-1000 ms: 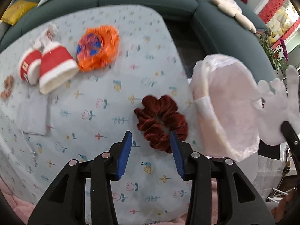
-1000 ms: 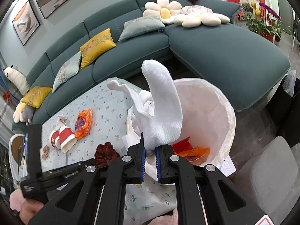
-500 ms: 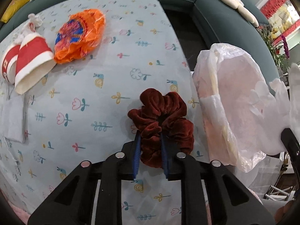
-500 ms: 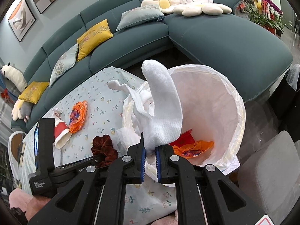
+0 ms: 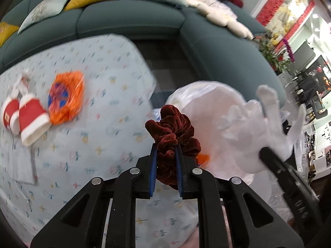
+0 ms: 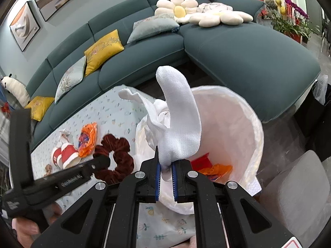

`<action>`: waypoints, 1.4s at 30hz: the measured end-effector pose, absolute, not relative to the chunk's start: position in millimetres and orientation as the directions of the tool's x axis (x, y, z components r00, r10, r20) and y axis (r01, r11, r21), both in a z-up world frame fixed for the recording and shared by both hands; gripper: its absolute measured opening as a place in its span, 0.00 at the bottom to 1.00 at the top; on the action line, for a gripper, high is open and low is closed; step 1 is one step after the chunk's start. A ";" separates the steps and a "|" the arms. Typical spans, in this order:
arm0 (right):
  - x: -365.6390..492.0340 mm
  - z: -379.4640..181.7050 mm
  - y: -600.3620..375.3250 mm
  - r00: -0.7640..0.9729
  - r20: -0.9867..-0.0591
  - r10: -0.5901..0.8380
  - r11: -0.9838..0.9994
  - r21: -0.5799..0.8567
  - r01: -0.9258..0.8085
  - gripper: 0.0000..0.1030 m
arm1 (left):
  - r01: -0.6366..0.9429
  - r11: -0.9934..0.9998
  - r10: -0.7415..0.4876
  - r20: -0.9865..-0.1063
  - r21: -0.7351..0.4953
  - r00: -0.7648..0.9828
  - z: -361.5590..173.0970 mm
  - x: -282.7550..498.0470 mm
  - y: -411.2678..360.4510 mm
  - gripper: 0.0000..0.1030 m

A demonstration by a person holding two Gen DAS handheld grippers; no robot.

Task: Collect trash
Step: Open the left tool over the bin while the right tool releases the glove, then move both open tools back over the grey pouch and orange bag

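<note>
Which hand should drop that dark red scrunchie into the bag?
Left. The left gripper already clamps the scrunchie beside the bag; the right gripper holds a white glove.

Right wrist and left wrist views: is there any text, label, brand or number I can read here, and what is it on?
No text can be quoted with confidence.
Raised lettering on the side of the left gripper, seen in the right wrist view: upside down, not legible.
Raised lettering on the side of the right gripper, seen in the left wrist view: blurred.
White mark on the red paper cup: blurred.
Print on the orange wrapper: motion-blurred.
</note>
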State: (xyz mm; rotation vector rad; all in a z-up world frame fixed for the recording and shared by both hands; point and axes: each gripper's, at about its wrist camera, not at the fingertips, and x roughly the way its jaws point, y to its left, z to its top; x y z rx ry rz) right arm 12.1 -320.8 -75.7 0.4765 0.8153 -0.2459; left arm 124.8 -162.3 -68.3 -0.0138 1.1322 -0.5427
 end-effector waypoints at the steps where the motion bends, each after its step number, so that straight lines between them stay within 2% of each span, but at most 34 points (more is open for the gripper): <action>1: 10.6 -73.6 -324.2 0.669 -0.743 -0.035 0.866 0.311 0.391 0.09 | 0.412 0.866 -0.426 -0.849 -0.283 0.313 -63.6 125.4 -167.1 0.15; 7: 4.0 -65.9 -340.7 0.679 -0.731 -0.065 0.857 0.308 0.413 0.09 | 0.466 0.832 -0.470 -0.829 -0.302 0.304 -48.4 123.8 -200.8 0.16; 8: 2.5 -65.2 -343.3 0.680 -0.730 -0.068 0.856 0.308 0.416 0.09 | 0.470 0.828 -0.476 -0.829 -0.308 0.295 -49.4 125.2 -204.0 0.21; 10: -0.5 -64.2 -348.4 0.681 -0.728 -0.073 0.852 0.309 0.422 0.09 | 0.463 0.834 -0.466 -0.832 -0.300 0.300 -48.0 124.7 -209.9 0.40; 11: -1.1 -63.8 -349.8 0.682 -0.728 -0.076 0.851 0.309 0.424 0.09 | 0.456 0.844 -0.452 -0.833 -0.283 0.320 -47.0 124.0 -212.2 0.54; 26: 4.0 -62.6 -351.9 0.684 -0.727 -0.066 0.855 0.313 0.414 0.09 | 0.452 0.866 -0.399 -0.838 -0.213 0.371 -47.3 120.0 -205.4 0.55; 29: 8.1 -61.4 -350.5 0.683 -0.726 -0.078 0.859 0.300 0.416 0.17 | 0.448 0.870 -0.392 -0.839 -0.205 0.378 -47.3 120.8 -201.4 0.55; 31: 10.0 -58.0 -349.3 0.689 -0.720 -0.085 0.861 0.295 0.414 0.41 | 0.442 0.875 -0.385 -0.840 -0.200 0.383 -47.4 121.1 -198.3 0.55; 33: 9.0 -54.2 -346.0 0.696 -0.711 -0.101 0.864 0.284 0.416 0.49 | 0.431 0.881 -0.375 -0.842 -0.195 0.388 -47.7 122.4 -193.4 0.59; 42: 15.3 -41.7 -321.2 0.700 -0.709 -0.081 0.886 0.271 0.376 0.50 | 0.382 0.904 -0.353 -0.840 -0.192 0.412 -44.7 122.4 -158.7 0.63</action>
